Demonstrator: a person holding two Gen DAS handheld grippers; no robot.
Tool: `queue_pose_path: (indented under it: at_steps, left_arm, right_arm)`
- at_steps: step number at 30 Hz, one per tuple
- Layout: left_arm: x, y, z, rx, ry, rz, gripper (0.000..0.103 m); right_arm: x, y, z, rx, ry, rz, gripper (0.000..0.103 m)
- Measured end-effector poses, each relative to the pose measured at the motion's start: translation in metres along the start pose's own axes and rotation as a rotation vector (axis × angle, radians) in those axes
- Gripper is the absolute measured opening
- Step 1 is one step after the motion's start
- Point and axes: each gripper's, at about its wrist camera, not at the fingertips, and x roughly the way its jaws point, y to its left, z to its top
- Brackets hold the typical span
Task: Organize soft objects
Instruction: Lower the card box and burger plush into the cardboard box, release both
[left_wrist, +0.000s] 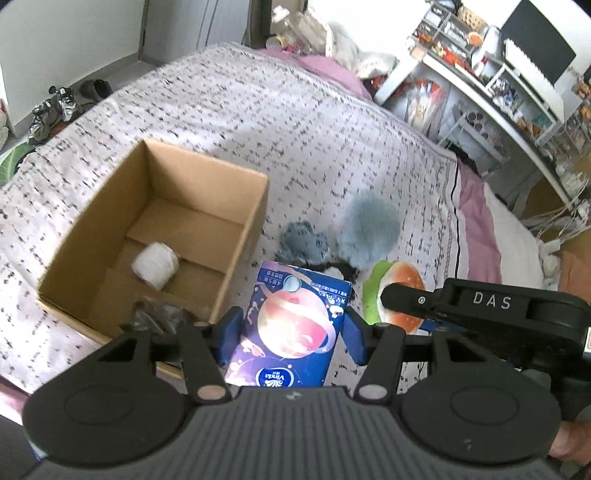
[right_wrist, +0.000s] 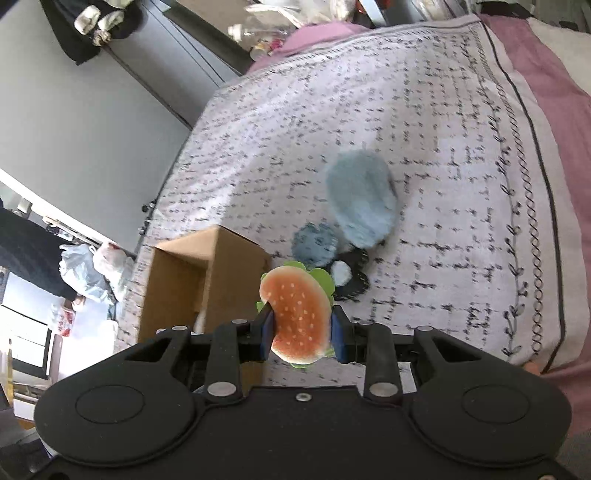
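Note:
My left gripper (left_wrist: 293, 332) is shut on a blue tissue pack (left_wrist: 291, 328) printed with a planet, held above the bed beside the open cardboard box (left_wrist: 236, 243). The box holds a white roll (left_wrist: 155, 264) and a dark bundle (left_wrist: 157, 317). My right gripper (right_wrist: 303, 332) is shut on a soft hamburger toy (right_wrist: 299, 315), which also shows in the left wrist view (left_wrist: 402, 291). A fluffy light-blue ball (left_wrist: 369, 232) (right_wrist: 364, 201), a grey-blue knitted toy (left_wrist: 304, 240) (right_wrist: 314, 245) and a black-and-white soft piece (right_wrist: 349, 277) lie on the bed.
The bed has a white patterned cover (left_wrist: 295, 122) over a pink sheet (left_wrist: 476, 221). White shelves with clutter (left_wrist: 498, 81) stand to the right, shoes (left_wrist: 51, 107) lie on the floor at the far left. Plastic bags (right_wrist: 92, 269) lie beyond the box.

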Motion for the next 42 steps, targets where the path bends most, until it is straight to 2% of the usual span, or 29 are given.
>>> queue_pose_path:
  at_steps: [8,17,29,35,42]
  left_arm:
    - [-0.023,0.03,0.021,-0.035,-0.045,0.021,0.056]
    - [-0.03,0.068,0.042,-0.08,-0.064,0.066,0.056]
    - [-0.012,0.111,0.049,-0.123,-0.003,0.098,0.057]
    - [0.011,0.134,0.04,-0.191,0.047,0.09,0.058]
    - [0.008,0.141,0.041,-0.187,0.052,0.102,0.059]
  right_arm:
    - [0.005,0.039,0.009,-0.03,-0.006,0.041,0.031]
    - [0.019,0.081,0.012,-0.074,0.022,0.058,0.031]
    - [0.049,0.121,0.008,-0.121,0.087,0.05,0.032]
    - [0.064,0.126,0.006,-0.117,0.117,0.032,0.032]
    - [0.075,0.129,0.003,-0.123,0.143,0.016,0.032]
